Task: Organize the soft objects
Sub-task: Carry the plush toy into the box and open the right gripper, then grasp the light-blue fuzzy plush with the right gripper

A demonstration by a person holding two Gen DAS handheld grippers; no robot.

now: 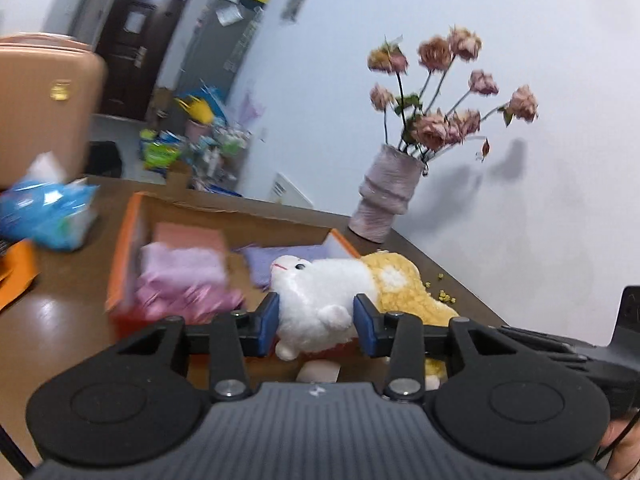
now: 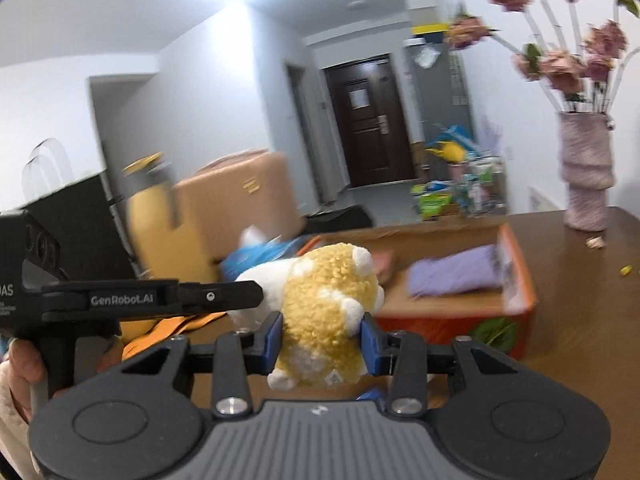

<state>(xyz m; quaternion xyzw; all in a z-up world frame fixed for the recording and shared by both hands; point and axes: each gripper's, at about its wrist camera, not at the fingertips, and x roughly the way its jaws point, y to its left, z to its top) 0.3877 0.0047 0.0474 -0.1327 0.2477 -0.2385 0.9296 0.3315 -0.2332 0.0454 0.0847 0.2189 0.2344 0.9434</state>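
Note:
A plush toy [image 1: 328,292], white at the head end and yellow at the rear, hangs between both grippers above the near side of an orange-walled cardboard box [image 1: 124,256]. My left gripper [image 1: 316,310] is shut on its white body. My right gripper [image 2: 322,330] is shut on its yellow rear [image 2: 328,300]. Inside the box lie a folded pink cloth [image 1: 184,276] and a purple cloth [image 1: 276,260], which also shows in the right wrist view [image 2: 456,272]. A hand holds the left gripper's handle at the left edge of the right wrist view.
The box stands on a brown table [image 1: 60,320]. A ribbed vase of dried roses [image 1: 384,196] stands at the table's far corner by the wall, with yellow crumbs [image 1: 444,296] nearby. A blue tissue pack [image 1: 48,208] and a pink suitcase [image 1: 40,100] are left of the box.

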